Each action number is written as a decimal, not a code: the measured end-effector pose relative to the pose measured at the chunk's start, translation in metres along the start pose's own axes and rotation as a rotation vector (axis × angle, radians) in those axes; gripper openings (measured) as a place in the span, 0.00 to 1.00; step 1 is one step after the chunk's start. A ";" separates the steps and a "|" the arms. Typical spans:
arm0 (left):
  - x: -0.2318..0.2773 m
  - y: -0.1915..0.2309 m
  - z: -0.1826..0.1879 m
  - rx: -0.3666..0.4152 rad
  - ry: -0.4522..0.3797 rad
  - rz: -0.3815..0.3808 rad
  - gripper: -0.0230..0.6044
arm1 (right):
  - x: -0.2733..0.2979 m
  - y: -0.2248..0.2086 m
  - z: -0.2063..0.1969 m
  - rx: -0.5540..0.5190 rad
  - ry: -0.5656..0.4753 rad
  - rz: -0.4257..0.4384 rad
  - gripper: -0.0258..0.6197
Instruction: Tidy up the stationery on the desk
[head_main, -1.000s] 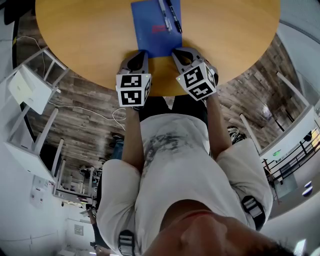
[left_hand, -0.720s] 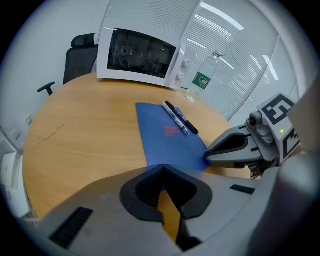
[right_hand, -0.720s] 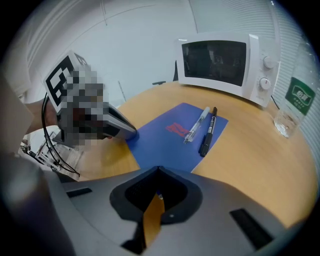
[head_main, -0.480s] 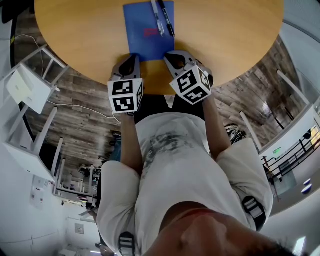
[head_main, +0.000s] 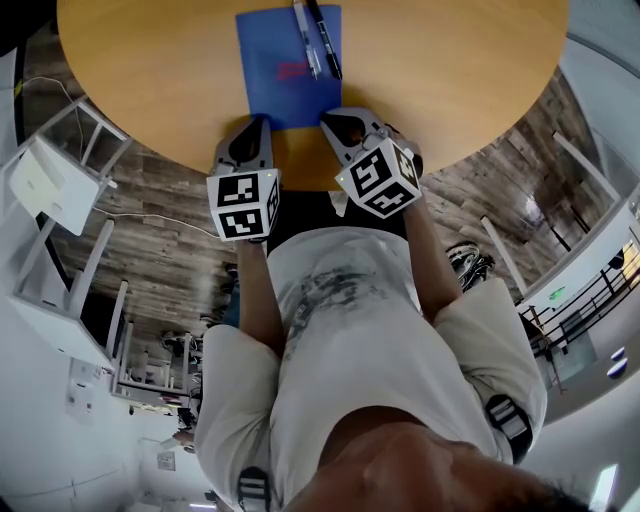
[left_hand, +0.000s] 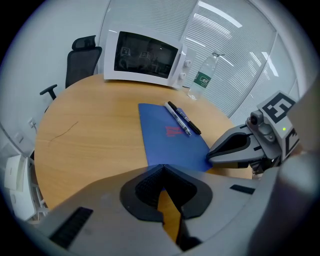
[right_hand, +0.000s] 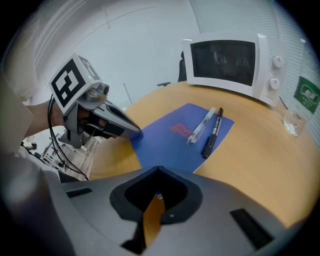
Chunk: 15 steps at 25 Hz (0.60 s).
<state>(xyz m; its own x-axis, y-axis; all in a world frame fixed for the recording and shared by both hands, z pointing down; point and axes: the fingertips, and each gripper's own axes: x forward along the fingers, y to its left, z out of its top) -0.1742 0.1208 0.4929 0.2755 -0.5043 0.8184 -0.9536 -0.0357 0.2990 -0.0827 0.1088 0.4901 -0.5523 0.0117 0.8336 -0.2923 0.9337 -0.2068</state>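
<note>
Both grippers have eased back slightly toward the near edge of the table, the left gripper and right gripper each closed on nothing beside the blue folder. A clear pen and a black pen (side by side) lie on it.

Bright, even daylight; strong fisheye warp, dark corners.

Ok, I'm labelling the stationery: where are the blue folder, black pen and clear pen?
blue folder (right_hand: 162, 147), right gripper view, bare cover below the red print.
black pen (right_hand: 212, 132), right gripper view, mid-barrel.
clear pen (right_hand: 201, 126), right gripper view, mid-barrel.
</note>
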 end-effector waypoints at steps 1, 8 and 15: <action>0.000 0.000 0.000 0.004 -0.001 -0.002 0.05 | 0.000 0.000 0.000 0.003 -0.003 -0.004 0.14; -0.004 -0.002 0.005 0.025 -0.022 -0.014 0.05 | -0.012 0.002 0.016 0.017 -0.076 -0.041 0.14; -0.015 -0.010 0.032 0.076 -0.120 -0.037 0.05 | -0.038 -0.038 0.049 0.080 -0.211 -0.205 0.14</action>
<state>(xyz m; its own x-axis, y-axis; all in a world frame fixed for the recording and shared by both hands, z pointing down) -0.1723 0.1010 0.4623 0.2986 -0.6005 0.7418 -0.9507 -0.1190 0.2864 -0.0885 0.0559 0.4411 -0.6227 -0.2566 0.7392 -0.4707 0.8775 -0.0919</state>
